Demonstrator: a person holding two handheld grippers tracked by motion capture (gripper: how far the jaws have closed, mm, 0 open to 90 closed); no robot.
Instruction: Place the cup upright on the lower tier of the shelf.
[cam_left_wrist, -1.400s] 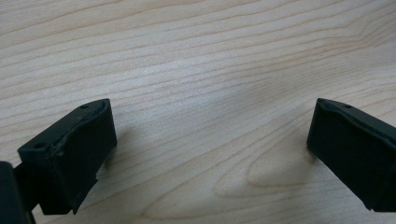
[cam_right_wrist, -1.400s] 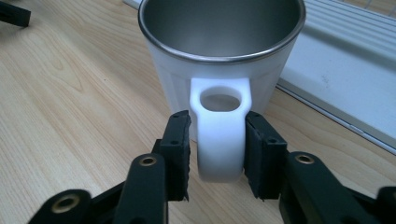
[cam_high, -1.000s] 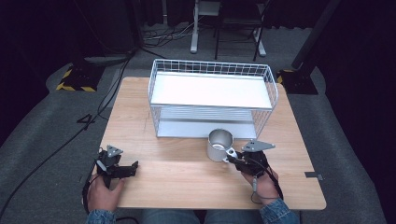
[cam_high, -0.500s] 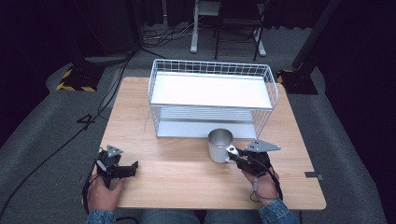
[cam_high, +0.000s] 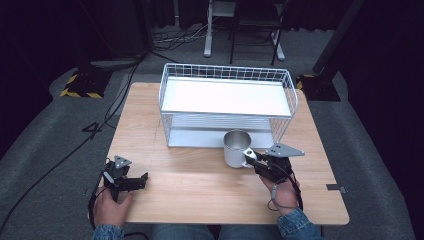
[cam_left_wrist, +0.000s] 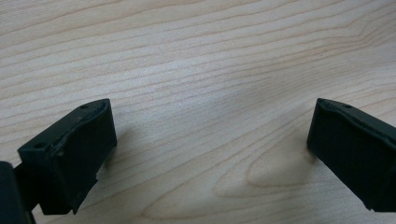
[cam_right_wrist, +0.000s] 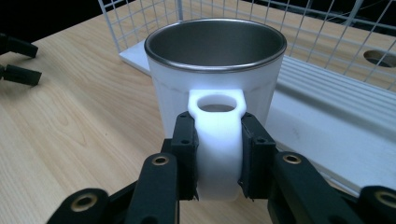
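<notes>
High view: the mug stands upright on the table, in the lower middle of the frame, just in front of the lower shelf of the white wire rack. Its handle points toward the person, slightly to the right of the frame. The right tool is at that handle, and the right hand is behind it, near the lower right.

In the right gripper view the relation is clear. The white handle is vertical, in the middle of the frame, and the two black jaws are clamped on it from both sides. The mug's steel rim is straight ahead of the tool, at the top centre, and the rack's wire wall and its white shelf are directly behind the mug and to the right. So the mug lies forward of the tool, on the tool's own line, and the rack lies further along the same line.

The left tool is at the lower left of the high view, well apart from the mug. In the left gripper view its jaws stand wide apart over bare wood, holding nothing.

I judge that the right hand is the one at work, and the likely next move is to carry the mug toward the rack. The mug's open mouth is up, and it should stay so.
</notes>
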